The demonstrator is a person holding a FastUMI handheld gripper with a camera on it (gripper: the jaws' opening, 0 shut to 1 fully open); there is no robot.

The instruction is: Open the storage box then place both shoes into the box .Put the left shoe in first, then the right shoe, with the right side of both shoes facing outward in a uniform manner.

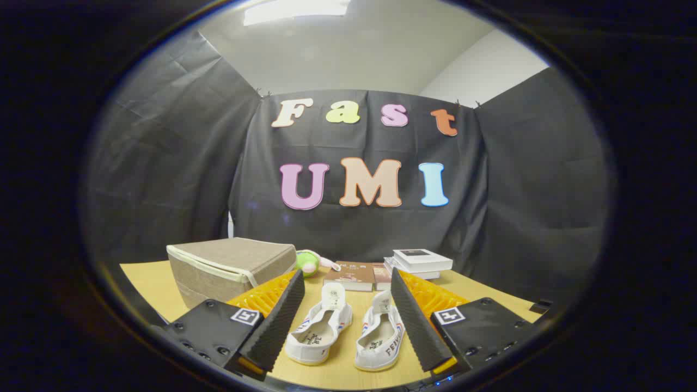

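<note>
Gripper view: the gripper [346, 313] hangs above the wooden table [147, 283] with its 2 fingers spread wide and holding nothing, the 2 white canvas shoes lying side by side in the gap between them, the left-hand shoe [321, 329] and the right-hand shoe [381, 337], long axes running away from the camera, heels near the fingertips, probably set parallel for a one-at-a-time pickup. Beyond the left finger sits the fabric storage box [231, 267], lid closed, so opening looks to be step 1. Behind: a green plush toy [309, 263], a brown book [351, 275], a stack of books [419, 261].
</note>
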